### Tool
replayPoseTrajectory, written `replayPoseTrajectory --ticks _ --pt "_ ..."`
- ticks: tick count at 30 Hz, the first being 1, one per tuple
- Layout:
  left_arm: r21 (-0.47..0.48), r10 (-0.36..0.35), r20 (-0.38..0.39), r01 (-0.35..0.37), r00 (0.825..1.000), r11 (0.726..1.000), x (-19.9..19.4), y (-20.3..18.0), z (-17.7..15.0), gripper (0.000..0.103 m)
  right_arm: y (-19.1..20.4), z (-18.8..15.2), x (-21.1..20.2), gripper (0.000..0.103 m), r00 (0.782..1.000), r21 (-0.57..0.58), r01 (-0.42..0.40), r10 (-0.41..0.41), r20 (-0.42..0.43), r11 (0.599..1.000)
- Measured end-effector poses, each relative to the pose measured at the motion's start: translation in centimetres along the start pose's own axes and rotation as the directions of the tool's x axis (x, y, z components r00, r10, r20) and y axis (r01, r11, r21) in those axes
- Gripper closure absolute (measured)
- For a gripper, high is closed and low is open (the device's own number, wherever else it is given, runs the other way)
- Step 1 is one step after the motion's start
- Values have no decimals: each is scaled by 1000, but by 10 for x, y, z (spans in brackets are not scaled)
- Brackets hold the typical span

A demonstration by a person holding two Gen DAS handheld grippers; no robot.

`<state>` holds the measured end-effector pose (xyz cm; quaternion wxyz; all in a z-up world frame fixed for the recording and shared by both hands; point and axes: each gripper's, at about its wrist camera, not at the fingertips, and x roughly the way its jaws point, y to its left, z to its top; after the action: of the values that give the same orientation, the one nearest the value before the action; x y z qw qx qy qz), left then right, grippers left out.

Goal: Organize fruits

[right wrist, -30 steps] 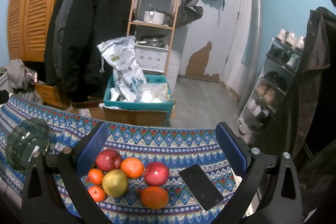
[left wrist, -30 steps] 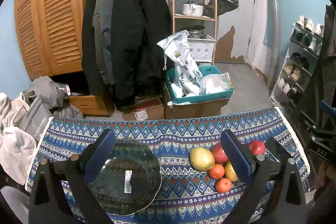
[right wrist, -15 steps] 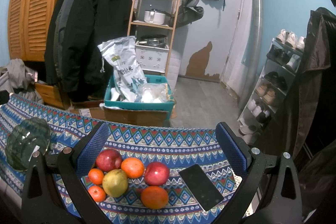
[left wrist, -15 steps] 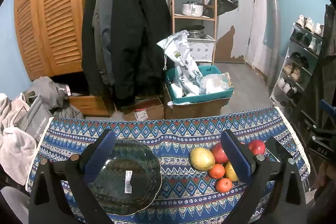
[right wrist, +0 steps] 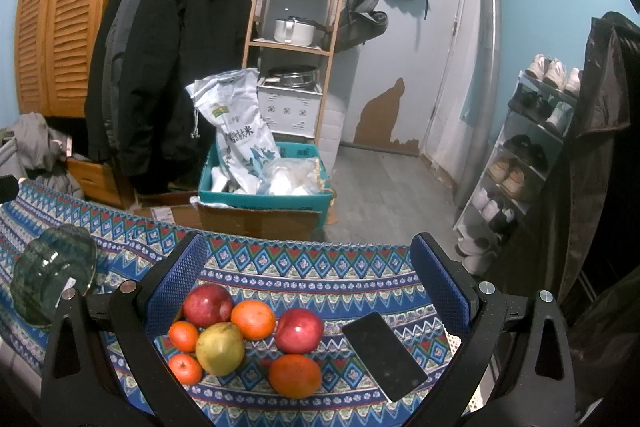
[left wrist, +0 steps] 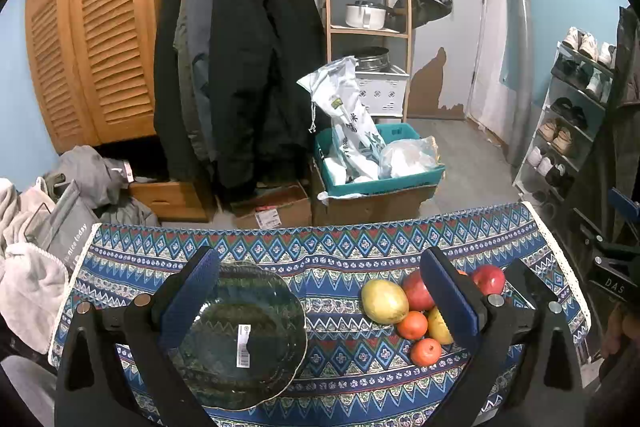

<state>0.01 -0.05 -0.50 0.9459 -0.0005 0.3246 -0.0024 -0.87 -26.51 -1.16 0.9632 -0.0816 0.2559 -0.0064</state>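
Both grippers, left (left wrist: 318,301) and right (right wrist: 308,291), wide open, empty; fruits (right wrist: 248,337) between right jaws.

Black phone (right wrist: 383,355) on patterned tablecloth (right wrist: 304,267)

Grey bag (left wrist: 66,223): "nice today". Black gear at right edge (left wrist: 612,283): "DAS".

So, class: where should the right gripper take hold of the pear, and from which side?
Grip the pear across its wide belly, coming from above with the right gripper. It lies on the cloth hemmed in by tangerines, an orange and an apple, so a level approach would likely knock them. The upper surface is free.
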Motion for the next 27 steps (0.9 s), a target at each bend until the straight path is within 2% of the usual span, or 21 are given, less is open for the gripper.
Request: replayPoseTrajectory --ticks 27 --pt "3 8 7 -8 1000 1000 0 -1 -1 2 0 1 0 3 1000 0 -2 2 1 1000"
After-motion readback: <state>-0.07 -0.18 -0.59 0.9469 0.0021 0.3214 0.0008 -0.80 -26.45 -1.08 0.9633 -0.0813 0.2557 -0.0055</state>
